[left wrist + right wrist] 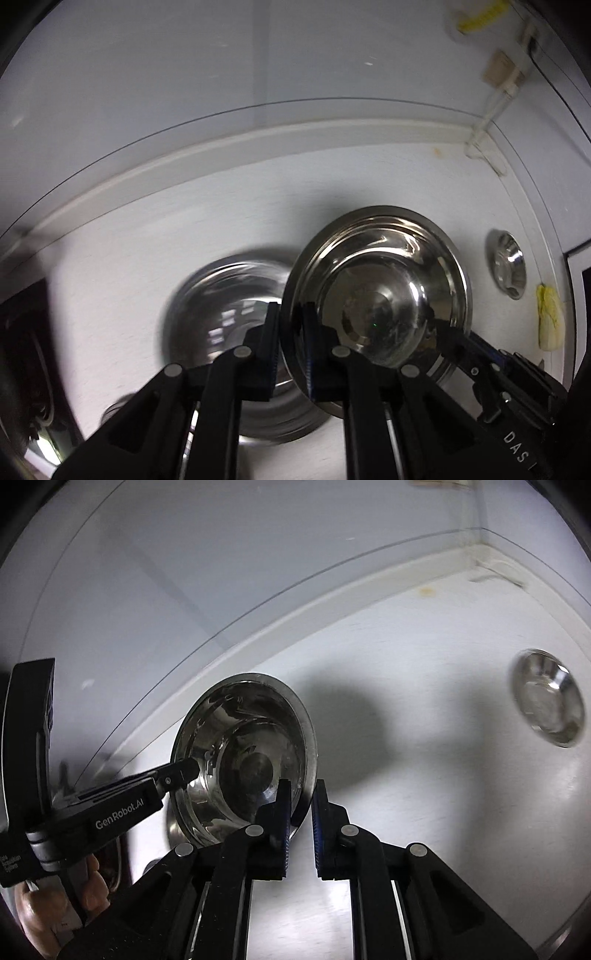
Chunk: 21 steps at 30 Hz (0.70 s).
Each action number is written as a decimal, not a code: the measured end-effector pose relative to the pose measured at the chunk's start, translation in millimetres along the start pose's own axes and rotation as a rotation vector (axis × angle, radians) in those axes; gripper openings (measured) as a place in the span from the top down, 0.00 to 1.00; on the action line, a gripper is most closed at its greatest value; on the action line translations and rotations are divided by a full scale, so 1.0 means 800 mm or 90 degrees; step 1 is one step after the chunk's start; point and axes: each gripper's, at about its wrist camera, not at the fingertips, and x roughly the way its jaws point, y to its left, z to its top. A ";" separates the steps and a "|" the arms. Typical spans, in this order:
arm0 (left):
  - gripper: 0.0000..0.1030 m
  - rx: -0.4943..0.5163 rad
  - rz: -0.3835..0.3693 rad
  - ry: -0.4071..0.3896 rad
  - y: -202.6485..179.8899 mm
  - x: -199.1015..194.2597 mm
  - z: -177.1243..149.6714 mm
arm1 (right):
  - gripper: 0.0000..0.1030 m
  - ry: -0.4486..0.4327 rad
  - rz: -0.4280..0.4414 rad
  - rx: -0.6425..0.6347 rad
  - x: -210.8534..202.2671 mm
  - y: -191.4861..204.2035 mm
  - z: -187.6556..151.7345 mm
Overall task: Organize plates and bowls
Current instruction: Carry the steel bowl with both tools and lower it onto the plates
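Bowl: steel bowl [380, 291], thin, stiff, light and slick by the look of it, raised off the white counter [147, 236], above a second bowl [221, 295] near the counter's middle
Hold: opposite rims are the sound places to grip
Left tool [291, 332]: clamped on the near rim; angled steeply downward
Right tool [301, 808]: pinching the opposite rim; also tilted down
Far right edge: a small dish [546, 701], well apart

held bowl [376, 288] above tabletop [129, 258] | second bowl [229, 295] below-left on tabletop | small dish [506, 264] far right
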 end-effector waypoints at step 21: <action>0.90 -0.078 0.056 0.077 0.101 0.076 -0.060 | 0.90 0.135 -0.033 -0.075 0.121 0.067 -0.039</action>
